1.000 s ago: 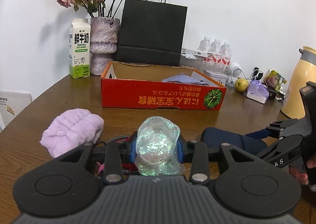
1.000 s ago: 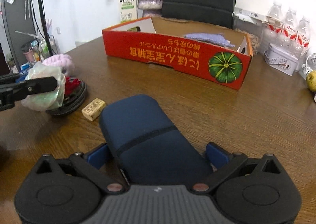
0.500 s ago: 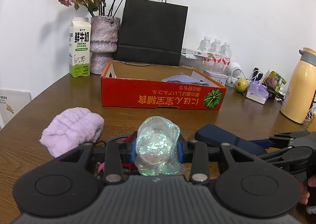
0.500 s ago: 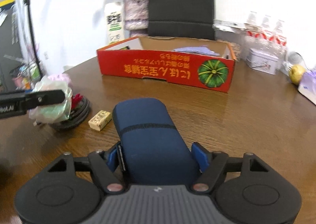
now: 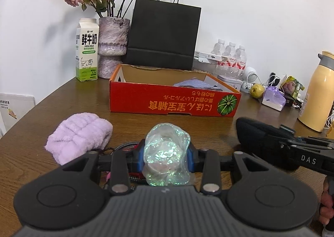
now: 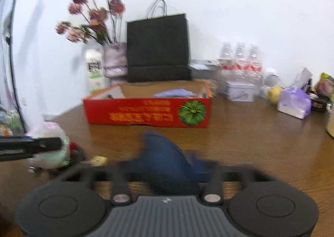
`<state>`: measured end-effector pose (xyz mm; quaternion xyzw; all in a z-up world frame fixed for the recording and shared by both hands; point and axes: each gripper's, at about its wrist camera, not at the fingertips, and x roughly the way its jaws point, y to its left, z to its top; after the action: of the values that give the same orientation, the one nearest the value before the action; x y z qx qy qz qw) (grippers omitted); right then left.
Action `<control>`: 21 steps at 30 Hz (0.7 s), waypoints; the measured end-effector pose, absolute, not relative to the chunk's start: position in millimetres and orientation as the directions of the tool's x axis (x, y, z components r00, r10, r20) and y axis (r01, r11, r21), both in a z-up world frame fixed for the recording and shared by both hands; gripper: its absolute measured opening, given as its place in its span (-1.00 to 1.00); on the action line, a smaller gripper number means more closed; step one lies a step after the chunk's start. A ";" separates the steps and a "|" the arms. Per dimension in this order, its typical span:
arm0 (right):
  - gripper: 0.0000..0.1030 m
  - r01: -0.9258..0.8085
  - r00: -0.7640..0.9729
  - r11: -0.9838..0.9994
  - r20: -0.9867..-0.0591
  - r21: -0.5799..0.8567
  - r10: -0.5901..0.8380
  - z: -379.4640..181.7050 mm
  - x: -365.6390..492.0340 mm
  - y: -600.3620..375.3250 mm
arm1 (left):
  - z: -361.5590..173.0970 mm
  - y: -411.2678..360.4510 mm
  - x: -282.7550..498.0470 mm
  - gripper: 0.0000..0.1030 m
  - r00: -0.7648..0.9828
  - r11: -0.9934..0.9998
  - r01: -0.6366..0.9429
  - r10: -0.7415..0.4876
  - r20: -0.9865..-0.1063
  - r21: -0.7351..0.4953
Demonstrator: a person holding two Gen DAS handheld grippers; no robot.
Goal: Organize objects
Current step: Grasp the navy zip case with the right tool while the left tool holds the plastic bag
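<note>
Nearest to me, my left gripper [image 5: 167, 158] is closed on a clear glittery bag [image 5: 167, 157], with the blue pads pressing it from both sides. The bag stands upright between them, just above the bench [image 5: 62, 99]. Under it I see a part of a dark round thing with a braided edge, but I cannot tell what it is.

My right gripper [image 6: 169, 169] has just been closing, and now its jaws are narrow and clamp a dark blue soft case [image 6: 165, 159]. In the right wrist view the picture is blurred, so the pads are not sharp, but the case is squeezed between them and its front end points up and forward. From the left wrist view the same case [image 5: 256, 132] sticks out of the right gripper at the right side, and it seems lifted from the wood.

To the left of my left gripper a lilac fluffy cloth [image 5: 79, 134] lies on the bench. A small tan block [image 6: 99, 159] lies near the glittery bag.

Farther, in the middle of the bench, stands the red cardboard box [image 5: 173, 105], open at the top, with a pale purple cloth [image 5: 196, 85] inside it at the right.

Behind the box, by the wall, are a milk carton [image 5: 86, 51], a vase with dried roses [image 5: 112, 46] and a black paper bag [image 5: 163, 36].
</note>
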<state>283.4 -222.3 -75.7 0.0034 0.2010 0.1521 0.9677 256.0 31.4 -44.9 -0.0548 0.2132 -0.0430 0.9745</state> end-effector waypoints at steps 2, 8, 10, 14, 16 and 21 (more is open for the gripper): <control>-0.52 -0.286 0.868 0.956 -0.405 0.069 0.289 -76.9 285.2 -220.0 | -45.3 31.3 256.4 -0.27 0.905 0.991 0.057 -0.104 -0.412 -0.125; -0.11 -0.353 0.818 0.929 -0.446 0.107 0.363 -80.3 286.1 -220.0 | -46.4 32.8 257.2 -0.28 0.903 0.990 0.046 -0.097 -0.419 -0.131; 0.35 -0.375 0.813 0.922 -0.445 0.095 0.376 -77.4 282.6 -218.7 | -46.7 33.3 257.8 -0.28 0.901 0.990 0.045 -0.099 -0.423 -0.136; 0.83 -0.404 0.790 0.915 -0.503 0.004 0.351 -68.8 290.9 -219.6 | -46.5 33.8 257.8 -0.28 0.899 0.989 0.050 -0.106 -0.425 -0.139; 0.84 -0.431 0.748 0.902 -0.567 -0.017 0.346 -68.2 302.9 -217.6 | -46.5 34.0 257.9 -0.28 0.899 0.989 0.052 -0.107 -0.425 -0.141; 0.84 -0.481 0.624 0.874 -0.676 0.062 0.392 -76.0 329.1 -202.6 | -46.4 33.9 258.0 -0.28 0.899 0.988 0.050 -0.108 -0.425 -0.145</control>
<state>329.1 -202.6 -76.0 -0.0623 0.3593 0.2427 0.8990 258.0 33.9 -46.4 -0.0656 0.2213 -0.0405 0.9722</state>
